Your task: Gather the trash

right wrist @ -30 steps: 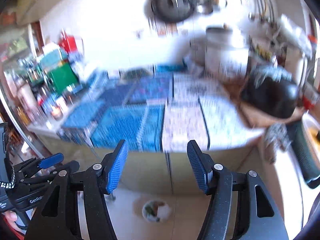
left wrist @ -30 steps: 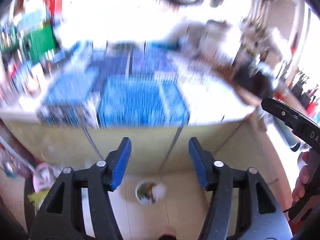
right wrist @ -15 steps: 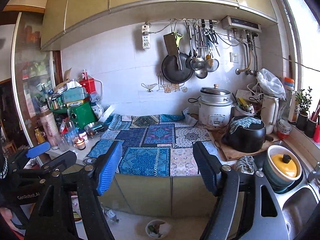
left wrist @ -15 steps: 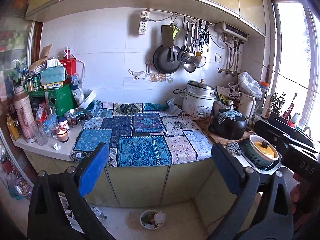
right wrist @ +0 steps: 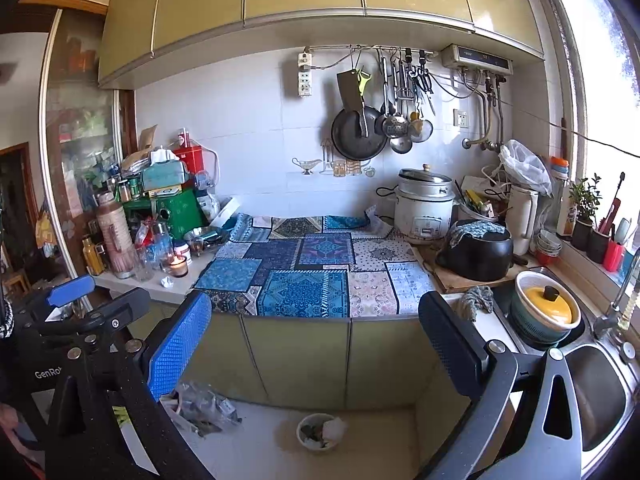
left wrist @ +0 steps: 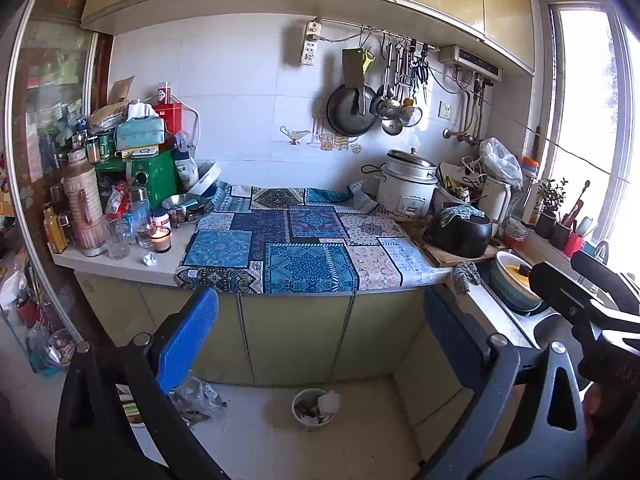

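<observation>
A crumpled white paper ball [left wrist: 149, 259] lies on the white counter near a lit candle; it also shows in the right wrist view [right wrist: 167, 281]. A small white bin [left wrist: 313, 408] with rubbish in it stands on the floor below the cabinets, also in the right wrist view [right wrist: 319, 432]. My left gripper [left wrist: 320, 344] is open and empty, well back from the counter. My right gripper [right wrist: 316, 348] is open and empty too. The left gripper shows at the left edge of the right wrist view [right wrist: 92, 308].
A patterned blue cloth [left wrist: 296, 252] covers the counter middle. Bottles, jars and a green box [left wrist: 152, 176] crowd the left end. A rice cooker [left wrist: 408, 192], black pot [left wrist: 460, 228] and sink [right wrist: 592, 392] stand right. Plastic bags [left wrist: 196, 396] lie on the floor.
Both grippers have opened wider and risen from looking down at the cabinet to a level view of the whole counter. The views have steadied from blur.
</observation>
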Tool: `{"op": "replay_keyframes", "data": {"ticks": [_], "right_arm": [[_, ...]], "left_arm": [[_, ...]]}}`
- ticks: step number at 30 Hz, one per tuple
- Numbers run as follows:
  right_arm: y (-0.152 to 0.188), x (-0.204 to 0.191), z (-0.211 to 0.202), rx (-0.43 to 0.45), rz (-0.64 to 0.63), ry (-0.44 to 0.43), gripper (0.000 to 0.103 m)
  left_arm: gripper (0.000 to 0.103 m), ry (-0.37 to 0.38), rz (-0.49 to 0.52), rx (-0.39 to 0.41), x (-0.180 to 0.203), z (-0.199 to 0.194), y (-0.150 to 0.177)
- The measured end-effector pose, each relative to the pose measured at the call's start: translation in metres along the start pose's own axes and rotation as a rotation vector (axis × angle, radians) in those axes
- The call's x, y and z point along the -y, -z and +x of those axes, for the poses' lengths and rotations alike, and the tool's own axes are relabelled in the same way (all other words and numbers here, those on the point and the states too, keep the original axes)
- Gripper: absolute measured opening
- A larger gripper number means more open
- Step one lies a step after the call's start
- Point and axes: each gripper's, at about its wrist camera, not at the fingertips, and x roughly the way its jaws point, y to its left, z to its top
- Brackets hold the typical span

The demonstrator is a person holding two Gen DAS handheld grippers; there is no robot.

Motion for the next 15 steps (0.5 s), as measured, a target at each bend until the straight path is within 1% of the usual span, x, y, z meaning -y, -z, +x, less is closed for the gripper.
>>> {"op": "replay_keyframes", "data": {"ticks": [6, 15], "right_arm": [[0.002, 0.007, -0.003, -0.027, 0.047, -0.026, 0.103], [0.003, 0.020, -0.007, -0.048, 0.029, -0.020, 0.103]], "left_arm": [[0.103, -0.004, 0.013, -0.003, 0.008, -0.002, 0.002], [0.103, 0.009, -0.001, -0.016, 0.022, 0.003, 0.001]]}}
